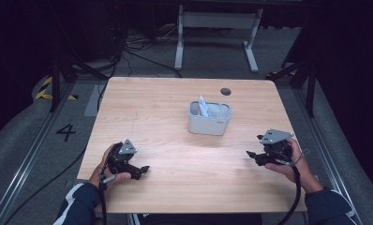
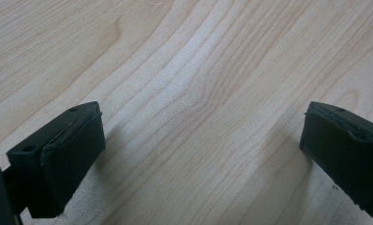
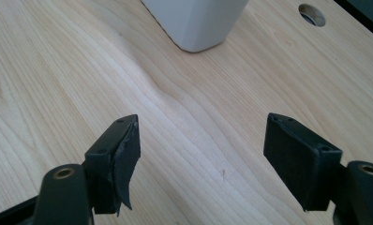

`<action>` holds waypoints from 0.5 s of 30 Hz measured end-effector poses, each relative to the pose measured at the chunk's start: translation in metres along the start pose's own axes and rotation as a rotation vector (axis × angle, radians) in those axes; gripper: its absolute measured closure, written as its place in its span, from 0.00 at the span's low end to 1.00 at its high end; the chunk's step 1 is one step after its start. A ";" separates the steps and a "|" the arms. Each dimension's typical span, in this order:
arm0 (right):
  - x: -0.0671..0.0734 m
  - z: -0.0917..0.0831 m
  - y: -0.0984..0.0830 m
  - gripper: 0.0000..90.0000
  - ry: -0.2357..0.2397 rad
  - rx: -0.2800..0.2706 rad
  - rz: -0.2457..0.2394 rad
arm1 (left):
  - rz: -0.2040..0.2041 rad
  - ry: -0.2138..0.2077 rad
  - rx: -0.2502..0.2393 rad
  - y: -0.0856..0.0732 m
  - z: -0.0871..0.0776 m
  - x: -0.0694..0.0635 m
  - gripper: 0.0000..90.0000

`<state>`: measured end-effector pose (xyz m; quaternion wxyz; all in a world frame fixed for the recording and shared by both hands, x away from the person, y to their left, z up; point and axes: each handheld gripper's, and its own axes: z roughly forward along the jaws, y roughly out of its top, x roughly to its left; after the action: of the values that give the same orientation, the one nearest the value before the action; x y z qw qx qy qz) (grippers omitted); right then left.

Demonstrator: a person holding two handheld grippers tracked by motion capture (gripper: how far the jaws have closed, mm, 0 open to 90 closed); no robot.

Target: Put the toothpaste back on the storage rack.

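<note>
A: Two grippers wait apart; I see much bare light wooden table [image 1: 175, 98] between them.

B: I see left gripper [image 1: 142, 168] and right gripper [image 1: 251, 154] both released. The grey plastic two-compartment bin [image 1: 209, 123] stands mid-table, a white-blue packet [image 1: 204, 107] upright in its left compartment.

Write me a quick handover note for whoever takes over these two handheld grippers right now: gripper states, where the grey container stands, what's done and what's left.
Left gripper: open, empty, low over the near left of the table.
Right gripper: open, empty, near the right edge, pointing toward the middle.
Grey container: upright at mid-table, apart from both grippers, with a white and blue item standing in its left compartment; its right compartment looks empty.
Done: apparently that item is stowed; nothing is held.
Left: nothing loose lies on the table, so probably only a check of the container.
</note>
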<state>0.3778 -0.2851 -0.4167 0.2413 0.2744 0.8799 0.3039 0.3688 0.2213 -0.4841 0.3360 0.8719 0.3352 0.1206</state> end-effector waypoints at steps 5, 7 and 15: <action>0.000 -0.001 -0.009 0.31 -0.003 0.008 0.024 | 0.000 0.000 0.000 0.000 0.000 0.000 0.01; -0.001 -0.002 -0.015 0.31 -0.002 0.008 0.035 | 0.000 0.000 0.000 0.000 0.000 0.000 0.01; -0.003 -0.003 -0.038 0.27 -0.019 0.018 0.076 | 0.000 0.000 0.000 0.000 0.000 0.000 0.01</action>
<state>0.3658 -0.3135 -0.4386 0.2352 0.3125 0.8693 0.3022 0.3688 0.2213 -0.4841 0.3362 0.8718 0.3353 0.1204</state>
